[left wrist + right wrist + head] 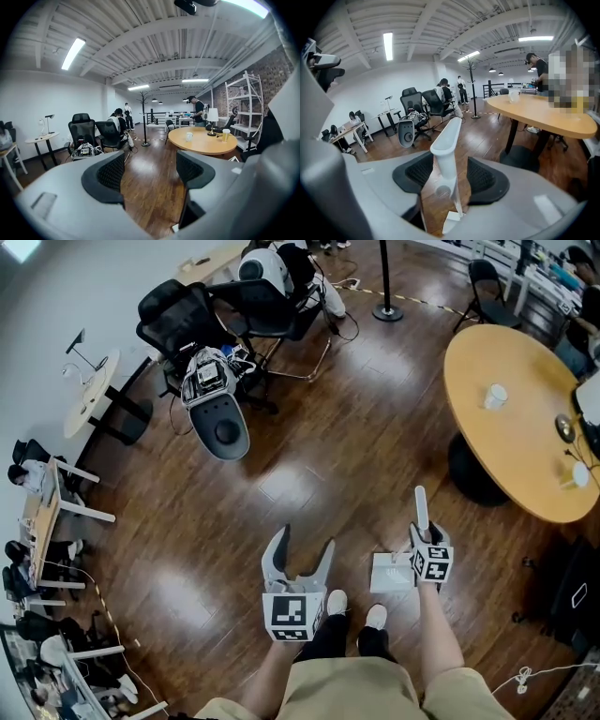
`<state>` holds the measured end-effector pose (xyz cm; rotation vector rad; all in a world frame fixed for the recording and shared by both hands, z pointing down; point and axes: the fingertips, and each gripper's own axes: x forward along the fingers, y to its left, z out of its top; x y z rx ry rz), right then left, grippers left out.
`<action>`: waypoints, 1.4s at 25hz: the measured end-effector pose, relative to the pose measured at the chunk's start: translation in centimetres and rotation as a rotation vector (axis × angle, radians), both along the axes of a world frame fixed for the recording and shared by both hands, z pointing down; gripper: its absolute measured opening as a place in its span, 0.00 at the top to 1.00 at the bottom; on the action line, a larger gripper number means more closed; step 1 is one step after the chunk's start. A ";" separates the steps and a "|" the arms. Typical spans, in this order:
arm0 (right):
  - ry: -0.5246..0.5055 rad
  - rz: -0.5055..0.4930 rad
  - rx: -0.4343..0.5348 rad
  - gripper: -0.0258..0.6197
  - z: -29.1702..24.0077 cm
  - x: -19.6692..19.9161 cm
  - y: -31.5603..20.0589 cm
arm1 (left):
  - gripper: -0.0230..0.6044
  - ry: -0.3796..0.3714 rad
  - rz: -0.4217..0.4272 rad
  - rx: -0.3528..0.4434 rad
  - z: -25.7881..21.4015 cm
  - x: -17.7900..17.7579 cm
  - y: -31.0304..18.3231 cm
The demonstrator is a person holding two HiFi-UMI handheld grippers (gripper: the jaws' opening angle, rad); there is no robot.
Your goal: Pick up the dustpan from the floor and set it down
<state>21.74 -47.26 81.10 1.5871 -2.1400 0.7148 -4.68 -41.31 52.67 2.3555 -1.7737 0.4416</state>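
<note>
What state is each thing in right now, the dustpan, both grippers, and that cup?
Right gripper, open around the dustpan handle, a gap showing beside one finger.
Left gripper, open, nothing between its fingers.
Dustpan, handle upright, pan at the bottom.
White cup, upright on the round table.

R claw (pixel 451 176): jaws apart, white dustpan handle (pixel 446 140) upright btwn them, hard by the picture-left pad, w/ floor (pixel 487 136) showing btwn it & the other pad. Behind handle, to its left: black office chairs (pixel 419 102). To its right: round desk (pixel 543 116) w/ cup (pixel 514 96).
</note>
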 end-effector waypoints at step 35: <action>0.056 0.130 0.374 0.78 -26.5 2.4 4.0 | 0.45 0.128 0.129 0.180 -6.5 3.7 -1.7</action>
